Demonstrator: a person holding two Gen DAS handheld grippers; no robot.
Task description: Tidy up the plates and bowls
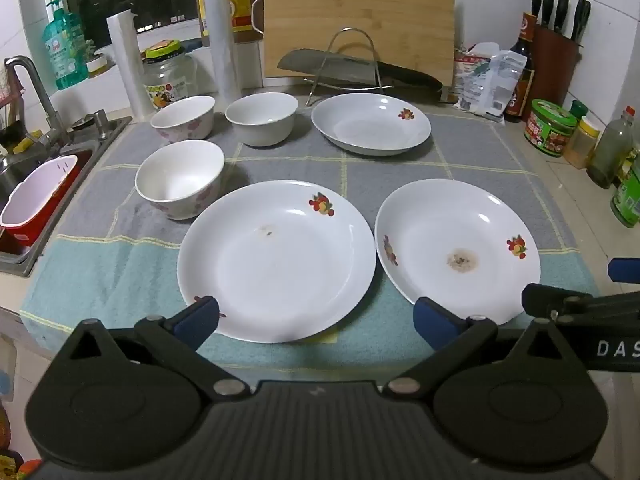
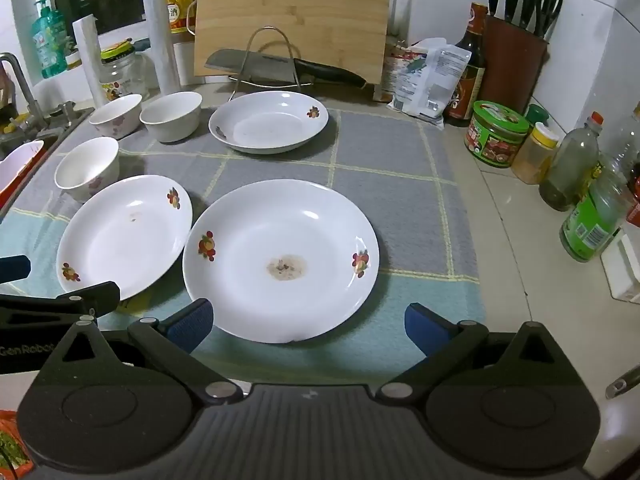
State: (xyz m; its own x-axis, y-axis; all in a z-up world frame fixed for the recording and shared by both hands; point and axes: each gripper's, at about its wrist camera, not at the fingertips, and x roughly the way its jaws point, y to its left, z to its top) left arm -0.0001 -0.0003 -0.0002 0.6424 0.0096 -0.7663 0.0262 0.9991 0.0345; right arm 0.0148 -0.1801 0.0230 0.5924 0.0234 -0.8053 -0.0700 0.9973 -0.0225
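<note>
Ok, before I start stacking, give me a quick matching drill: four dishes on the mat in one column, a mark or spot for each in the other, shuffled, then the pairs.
Column one:
1. near right plate
2. near left plate
3. far plate
4. plain white bowl

Column two:
A. in front of the wire rack with the cleaver
B. large brown stain in its middle
C. no flower pattern outside, beside a flowered bowl
D. faint small smudge, next to the nearest flowered bowl

Pairs: 1-B, 2-D, 3-A, 4-C
</note>
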